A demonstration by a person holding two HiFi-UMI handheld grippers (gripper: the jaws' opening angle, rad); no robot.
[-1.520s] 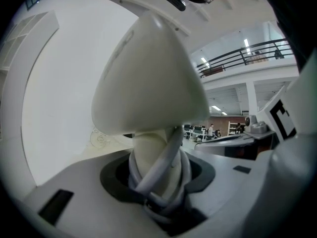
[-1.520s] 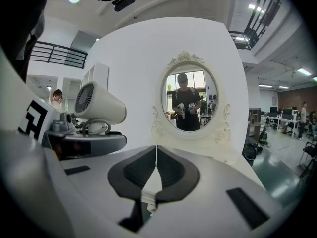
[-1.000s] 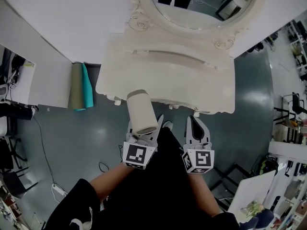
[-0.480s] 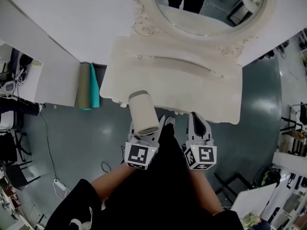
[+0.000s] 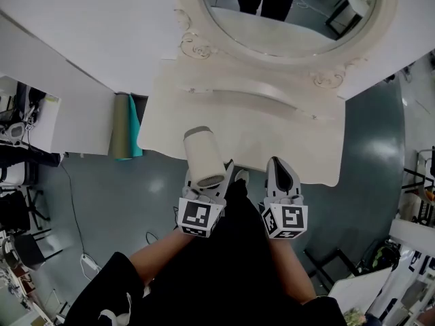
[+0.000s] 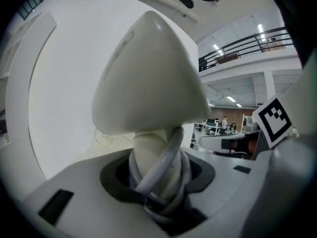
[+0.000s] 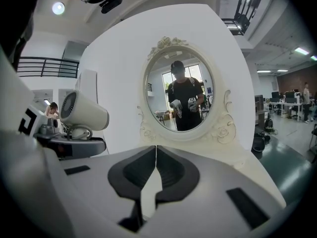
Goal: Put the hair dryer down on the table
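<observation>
- Left gripper (image 6: 157, 182) clamps the hair dryer (image 5: 202, 156) by its handle.
- Right gripper (image 7: 155, 167), at its 3 o'clock, has jaws together, empty.
- Table (image 5: 272, 134) lies at 12 o'clock.

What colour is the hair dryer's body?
The plastic hair dryer is cream-white; the head view shows it best.

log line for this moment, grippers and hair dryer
left gripper: shut on hair dryer handle | right gripper: shut, empty | hair dryer: held at table edge, not set down
</observation>
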